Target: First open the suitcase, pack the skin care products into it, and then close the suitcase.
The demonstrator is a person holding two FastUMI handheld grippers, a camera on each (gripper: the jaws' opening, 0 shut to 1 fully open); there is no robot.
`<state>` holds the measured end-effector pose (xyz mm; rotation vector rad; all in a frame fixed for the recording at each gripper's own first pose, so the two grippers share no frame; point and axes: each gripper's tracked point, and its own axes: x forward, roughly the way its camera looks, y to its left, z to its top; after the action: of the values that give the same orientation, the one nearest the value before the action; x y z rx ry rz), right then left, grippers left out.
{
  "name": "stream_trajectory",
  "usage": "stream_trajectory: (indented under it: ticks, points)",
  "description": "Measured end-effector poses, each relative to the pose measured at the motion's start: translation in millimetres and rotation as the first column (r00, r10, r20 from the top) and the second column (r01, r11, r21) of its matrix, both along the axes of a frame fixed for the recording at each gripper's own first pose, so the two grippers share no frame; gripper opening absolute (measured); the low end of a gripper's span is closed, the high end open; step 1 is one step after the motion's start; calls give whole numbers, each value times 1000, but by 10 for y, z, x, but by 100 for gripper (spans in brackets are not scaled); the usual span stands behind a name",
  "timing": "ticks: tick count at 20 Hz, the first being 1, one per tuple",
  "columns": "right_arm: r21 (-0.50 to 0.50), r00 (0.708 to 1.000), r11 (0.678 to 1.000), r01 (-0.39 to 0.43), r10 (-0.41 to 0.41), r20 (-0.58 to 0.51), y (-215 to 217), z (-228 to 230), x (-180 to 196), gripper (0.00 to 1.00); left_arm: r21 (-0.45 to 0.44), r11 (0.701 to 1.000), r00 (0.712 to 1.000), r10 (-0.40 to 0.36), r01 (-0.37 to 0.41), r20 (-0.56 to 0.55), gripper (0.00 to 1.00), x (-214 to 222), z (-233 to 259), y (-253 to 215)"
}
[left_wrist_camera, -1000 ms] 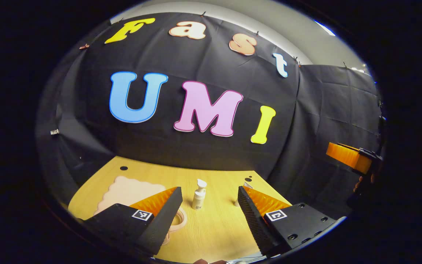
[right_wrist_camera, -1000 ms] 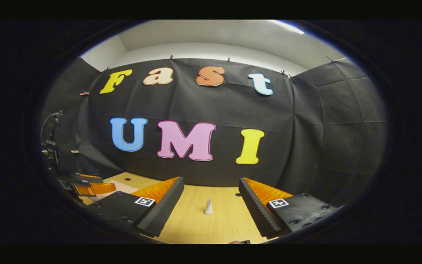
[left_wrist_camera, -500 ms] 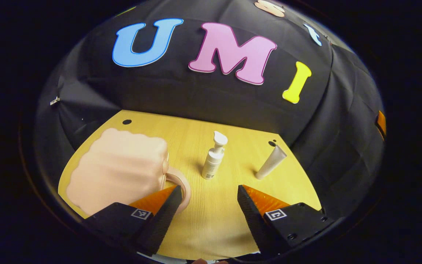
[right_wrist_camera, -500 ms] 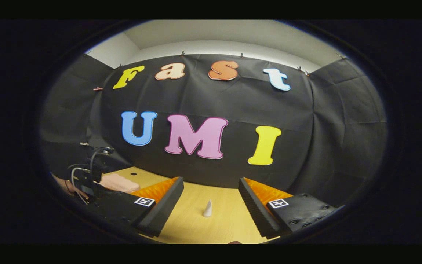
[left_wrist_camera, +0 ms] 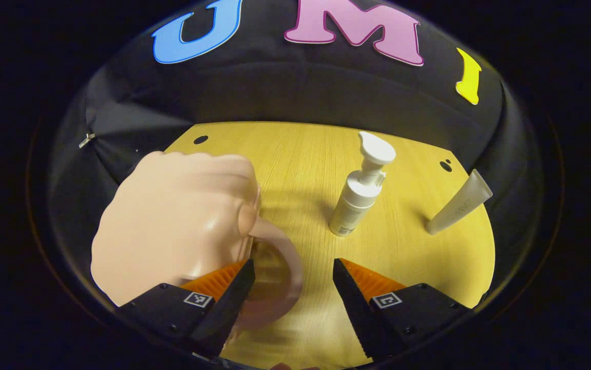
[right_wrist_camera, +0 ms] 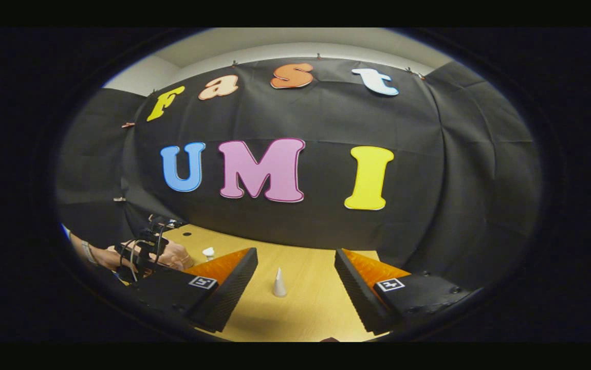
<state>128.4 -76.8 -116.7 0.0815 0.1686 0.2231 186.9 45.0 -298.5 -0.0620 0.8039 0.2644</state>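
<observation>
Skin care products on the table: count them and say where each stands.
2. A white pump bottle stands upright mid-table, right of the pink suitcase. A pale tube stands cap-down near the table's right edge. Others may be hidden.

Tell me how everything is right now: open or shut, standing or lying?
Pink shell-shaped plastic suitcase: shut, flat on the table.
White pump bottle: upright, cap on.
Pale grey squeeze tube: standing on its cap.
Left hand-held gripper: open, its left finger beside the suitcase handle.
Right hand-held gripper: open, holding nothing.
</observation>
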Motion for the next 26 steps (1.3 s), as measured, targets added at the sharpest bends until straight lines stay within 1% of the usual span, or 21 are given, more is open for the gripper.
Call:
stream_trajectory:
  ticks: [1, 5, 7, 8, 9, 10, 11, 12, 13, 15, 16, 17, 20, 21, 23, 24, 26]
  points:
    - [12, 1000, 1000, -2, 2, -18, -3, -45, 13, 96, 21, 1000, 1000, -15, 15, 9, 93, 40, -10, 24]
    - [2, 1000, 1000, -5, 5, -24, -19, -65, 72, 96, 72, 996, 999, -44, 45, -26, 92, 99, -81, 33]
    - [5, 1000, 1000, -2, 3, -14, 1, -24, 64, 96, 56, 997, 997, -56, 59, -53, 92, 112, -157, 6]
    - [2, 1000, 1000, 1, -1, -9, 11, -5, 56, 96, 23, 997, 995, -74, 76, -71, 90, 117, -207, -42]
    - [-5, 1000, 1000, 5, -6, -5, 16, -2, 43, 96, -10, 995, 991, -97, 97, -94, 88, 92, -294, -87]
    - [-13, 1000, 1000, 11, -11, -8, 19, -16, 28, 96, -7, 996, 989, -93, 93, -113, 83, 72, -332, -42]
    - [-21, 1000, 1000, 14, -14, -14, 29, -31, 0, 96, 1, 996, 989, -90, 91, -116, 49, 45, -320, 13]
    - [-28, 1000, 999, 17, -18, -20, 52, -45, -34, 96, -16, 996, 989, -90, 89, -115, 32, 61, -351, 5]
    - [-35, 999, 999, 23, -24, -27, 67, -57, -61, 96, -39, 994, 986, -105, 101, -126, 20, 45, -337, -24]
    - [-46, 999, 998, 35, -37, -32, 141, -57, -117, 96, -58, 981, 968, -194, 187, -159, 19, 4, -264, -49]
    - [-53, 998, 997, 47, -49, -29, 187, -39, -137, 96, -60, 975, 965, -220, 214, -143, 20, 21, -182, -63]
    - [-60, 998, 996, 62, -64, -27, 240, -19, -162, 96, -74, 969, 961, -243, 236, -128, 17, 38, -110, -84]
    - [-70, 996, 993, 92, -93, -13, 473, 72, -232, 96, -153, 959, 962, -256, 240, -92, 14, -52, 230, -38]
    - [-68, 995, 993, 95, -95, -8, 582, 116, -247, 96, -194, 947, 960, -272, 255, -69, 14, -95, 404, -28]
    - [-69, 996, 993, 91, -91, 4, 806, 175, -272, 96, -236, 931, 954, -296, 278, -43, 14, -227, 770, 87]
    - [-73, 996, 993, 90, -89, 12, 905, 200, -263, 96, -237, 927, 951, -307, 290, -34, 14, -285, 957, 154]
    - [-68, 996, 994, 84, -83, 22, 1123, 244, -237, 96, -207, 920, 941, -339, 332, 2, 14, -362, 1369, 354]
